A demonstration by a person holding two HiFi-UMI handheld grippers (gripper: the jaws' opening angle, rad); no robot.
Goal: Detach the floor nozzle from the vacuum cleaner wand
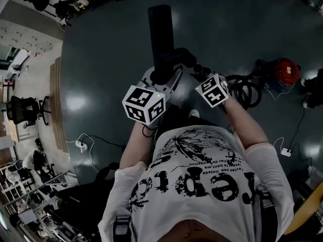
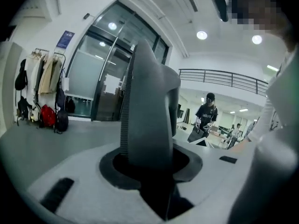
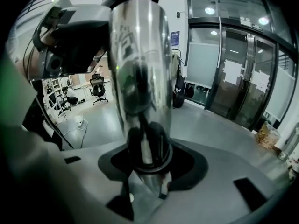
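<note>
Floor nozzle (image 1: pixel 160 34) and wand (image 3: pixel 140 59) gripped, apparently not yet parted
Left gripper (image 2: pixel 154 171) clamps the nozzle's neck, right gripper (image 3: pixel 149 167) clasps the chrome wand; pulling apart remains

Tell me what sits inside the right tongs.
A shiny metal wand runs up between the right tongs, which are closed on it. How the wand continues below the grip cannot be seen, because the tongs' own grey body covers it.

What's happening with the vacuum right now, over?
Left gripper shut on nozzle. Right gripper shut on wand. Nozzle looks still joined. Hose on floor, clear of both.
</note>
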